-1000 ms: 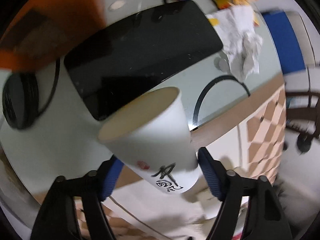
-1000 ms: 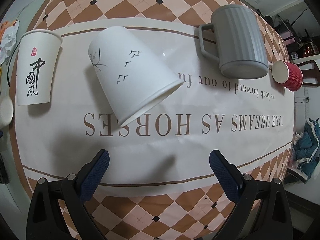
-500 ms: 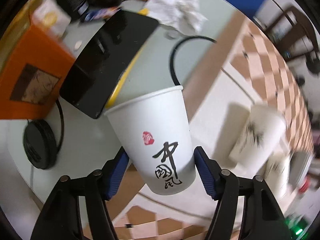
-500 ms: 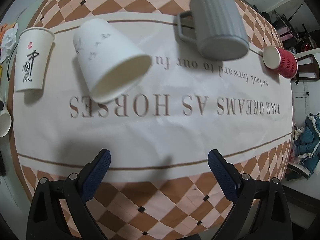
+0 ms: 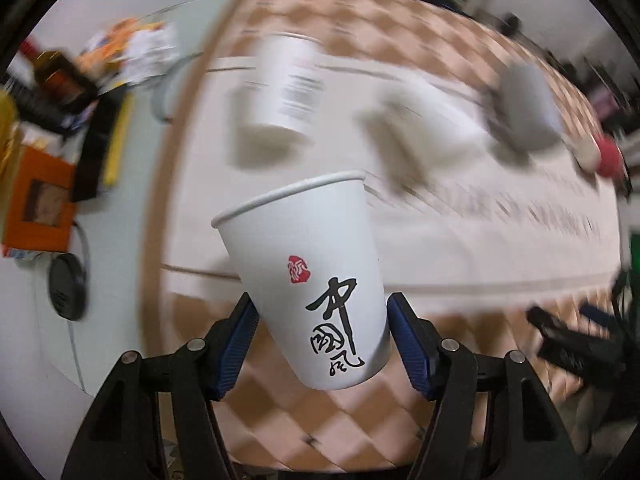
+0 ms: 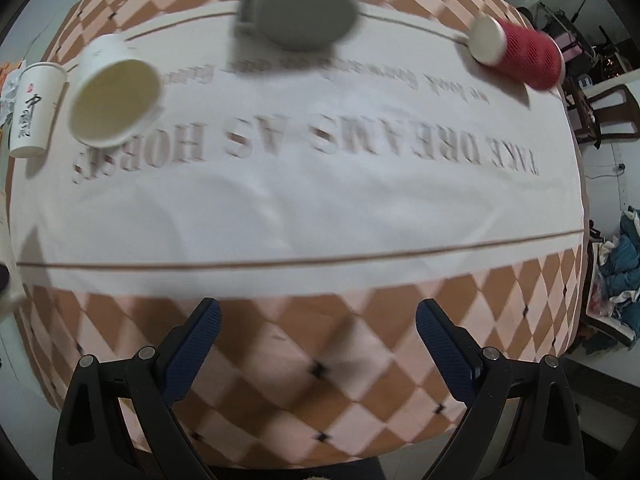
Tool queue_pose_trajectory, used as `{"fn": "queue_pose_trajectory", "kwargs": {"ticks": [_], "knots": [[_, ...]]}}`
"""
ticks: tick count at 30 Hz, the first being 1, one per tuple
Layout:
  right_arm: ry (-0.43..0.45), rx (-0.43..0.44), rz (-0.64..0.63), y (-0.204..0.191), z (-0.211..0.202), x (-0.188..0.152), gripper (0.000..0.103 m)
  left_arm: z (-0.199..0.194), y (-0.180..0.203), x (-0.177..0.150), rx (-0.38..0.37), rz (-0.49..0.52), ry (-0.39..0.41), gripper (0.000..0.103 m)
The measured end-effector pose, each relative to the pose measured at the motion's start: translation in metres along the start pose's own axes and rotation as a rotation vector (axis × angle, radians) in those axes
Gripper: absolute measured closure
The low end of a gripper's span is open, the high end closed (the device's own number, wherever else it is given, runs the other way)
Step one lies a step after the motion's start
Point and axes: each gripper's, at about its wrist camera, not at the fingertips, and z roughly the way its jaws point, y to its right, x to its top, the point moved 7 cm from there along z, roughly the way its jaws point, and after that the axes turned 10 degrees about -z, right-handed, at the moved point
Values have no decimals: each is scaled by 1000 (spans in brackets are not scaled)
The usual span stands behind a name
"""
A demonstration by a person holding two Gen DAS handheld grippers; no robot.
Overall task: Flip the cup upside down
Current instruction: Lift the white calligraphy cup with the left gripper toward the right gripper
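Note:
My left gripper is shut on a white paper cup with black calligraphy and a red seal. It holds the cup above the table, rim up and away, tilted a little. My right gripper is open and empty over the near edge of the table. In the right wrist view a second white calligraphy cup stands rim up at the far left. A white cup lies on its side beside it, mouth toward me.
A checked tablecloth with a white lettered band covers the table. A grey mug lies at the back and a red paper cup lies on its side at the back right. Clutter, an orange box and a black disc sit left.
My left gripper has swung with the cup from the cluttered grey side over to the checked tablecloth. My right gripper has pulled back toward the table's near edge, still open.

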Motion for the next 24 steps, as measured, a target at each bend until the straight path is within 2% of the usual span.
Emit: {"fn": "queue_pose_trajectory", "kwargs": {"ticks": [1, 3, 4, 8, 12, 17, 24], "knots": [[1, 2, 2, 12, 3, -7, 4, 0, 8, -6, -9, 20, -4, 40], [2, -4, 9, 36, 9, -17, 4, 2, 50, -25, -37, 71, -19, 40], [2, -8, 16, 49, 11, -23, 4, 3, 58, -21, -46, 89, -24, 40], [-17, -19, 72, 110, 28, -50, 4, 18, 116, -44, -85, 166, -61, 40], [-29, -40, 127, 159, 41, -70, 4, 41, 156, -61, -85, 224, -94, 40], [-32, -49, 180, 201, 52, -85, 4, 72, 174, -59, -61, 275, -135, 40], [-31, -44, 212, 220, 61, -96, 4, 91, 190, -55, -47, 252, -155, 39]]}}
